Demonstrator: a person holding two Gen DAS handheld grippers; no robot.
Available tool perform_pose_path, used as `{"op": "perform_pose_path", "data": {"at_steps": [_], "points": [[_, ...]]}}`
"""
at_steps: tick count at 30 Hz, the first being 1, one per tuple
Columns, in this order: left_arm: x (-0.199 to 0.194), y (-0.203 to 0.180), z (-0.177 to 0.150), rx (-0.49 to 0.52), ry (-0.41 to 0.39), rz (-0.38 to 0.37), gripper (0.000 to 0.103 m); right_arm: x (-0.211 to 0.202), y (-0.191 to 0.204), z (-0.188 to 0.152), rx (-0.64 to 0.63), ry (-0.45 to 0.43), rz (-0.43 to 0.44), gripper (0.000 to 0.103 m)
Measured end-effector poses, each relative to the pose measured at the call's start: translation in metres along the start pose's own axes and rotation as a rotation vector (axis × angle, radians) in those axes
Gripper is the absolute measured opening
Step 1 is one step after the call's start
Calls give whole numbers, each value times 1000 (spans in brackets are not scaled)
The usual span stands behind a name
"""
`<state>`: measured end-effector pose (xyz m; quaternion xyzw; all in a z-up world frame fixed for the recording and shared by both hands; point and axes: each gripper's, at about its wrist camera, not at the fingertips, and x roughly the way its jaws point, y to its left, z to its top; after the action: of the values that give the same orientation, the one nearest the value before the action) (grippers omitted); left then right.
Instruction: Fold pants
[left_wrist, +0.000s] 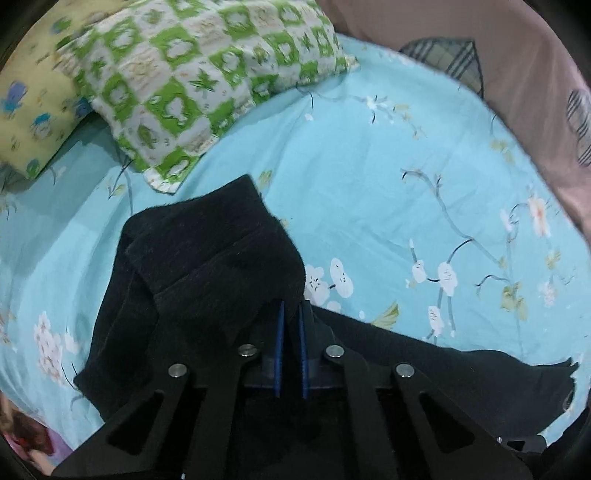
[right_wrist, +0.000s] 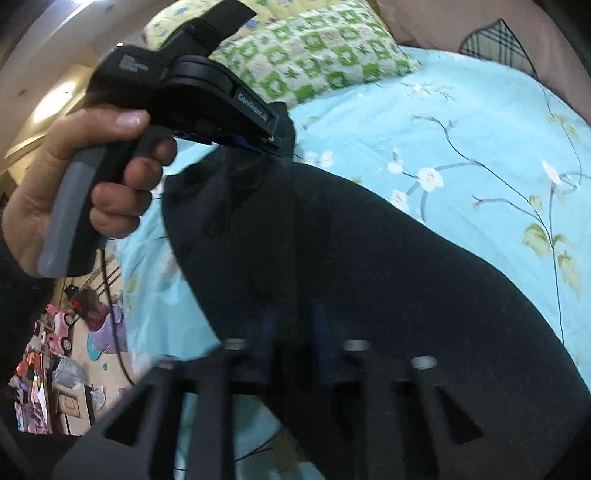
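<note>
While both grippers clamp black pants (left_wrist: 207, 258) on blue floral sheet (left_wrist: 369, 166), fold not yet made. Left gripper (left_wrist: 291, 314): blue pads nearly together, pinching cloth edge near bunched end. Right gripper (right_wrist: 291, 314): blurred, jaws closed, seemingly on dark fabric further along the garment; exact bite unclear. Person's hand (right_wrist: 74, 177) holds left tool above pants. Risks: thin pinch slips during lift, dropping one corner; uneven pull between hands skews fold; bunched layers near green checked pillow (left_wrist: 207, 85) get trapped as crease.
</note>
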<state>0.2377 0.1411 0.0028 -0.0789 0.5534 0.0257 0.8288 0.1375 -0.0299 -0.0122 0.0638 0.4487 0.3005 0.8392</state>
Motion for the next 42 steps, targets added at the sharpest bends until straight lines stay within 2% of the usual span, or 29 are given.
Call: {"op": "perform_pose_path", "data": {"at_steps": [6,7,12,21,23,28,31,35,36,39,41,42], "points": [[-48,39,-38,-132,-141,-181,3,-29,24,3,-90,-66,-9,7],[-57,50,-48,-171,-176,-233,3,-35,31,3,-121,-67,-15,7],[-63,81,-78,-300,-222,-343,3,-36,45,2,-198,-34,-51,7],[-52,115,-113,-367,-263,-380,4,-24,55,-6,-231,28,-77,7],[-49,121,-119,-350,-282,-359,5,-20,55,-7,-227,41,-90,7],[-42,134,-135,-360,-268,-339,8,-11,47,-7,-149,60,-49,18],[-48,137,-143,-350,-276,-318,11,-11,45,-9,-131,57,-31,19],[-59,142,-146,-347,-284,-297,11,-15,44,-11,-95,39,23,30],[-61,142,-146,-349,-284,-295,12,-16,44,-11,-93,32,21,34],[-67,144,-146,-352,-282,-275,20,-24,45,-9,-74,4,29,35],[-70,144,-145,-355,-281,-265,34,-28,43,-7,-63,-10,31,37],[-72,145,-144,-357,-281,-264,37,-31,42,-6,-56,-20,32,39]]}}
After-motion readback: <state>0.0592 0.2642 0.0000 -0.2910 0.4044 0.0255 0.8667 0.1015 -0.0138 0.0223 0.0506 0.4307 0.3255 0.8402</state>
